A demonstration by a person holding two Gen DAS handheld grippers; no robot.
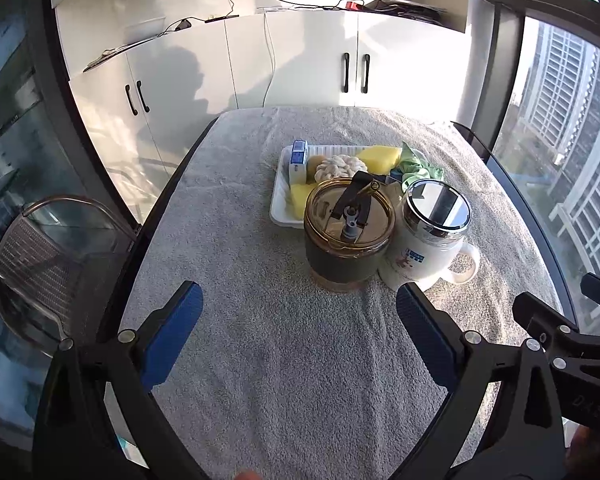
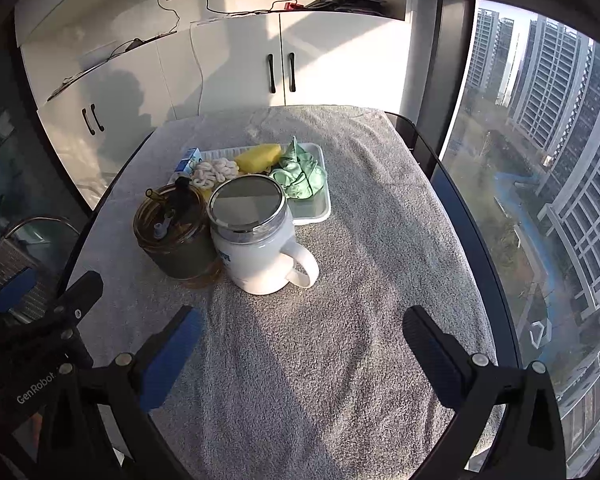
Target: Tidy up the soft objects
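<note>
The left claw (image 1: 299, 312) hangs low over the gray towel (image 1: 284, 360) on the counter, on the near side of the white mug (image 1: 424, 248). Its blue pads are wide apart and hold nothing. The right claw (image 2: 302, 334) hangs the same way, also on the near side of the white mug (image 2: 260, 248). It is wide too, with nothing in it. Both claws point toward the mug.

The mug stands upright with a shiny lid on top. Its handle points to the right. A brown jar (image 1: 348, 236) with a clear lid stands just beside the mug, on its left, touching or nearly touching.

Behind the mug lies a white tray (image 2: 316, 212). The soft things are in it. A green cloth (image 2: 300, 174) is bunched up right behind the mug. A yellow sponge (image 2: 260, 156) lies farther back. A white knotted rope (image 2: 214, 172) lies behind the jar. A small blue and white box (image 1: 299, 160) stands at the tray's far left side. Another yellow piece (image 1: 300, 196) shows in the tray behind the jar.
</note>
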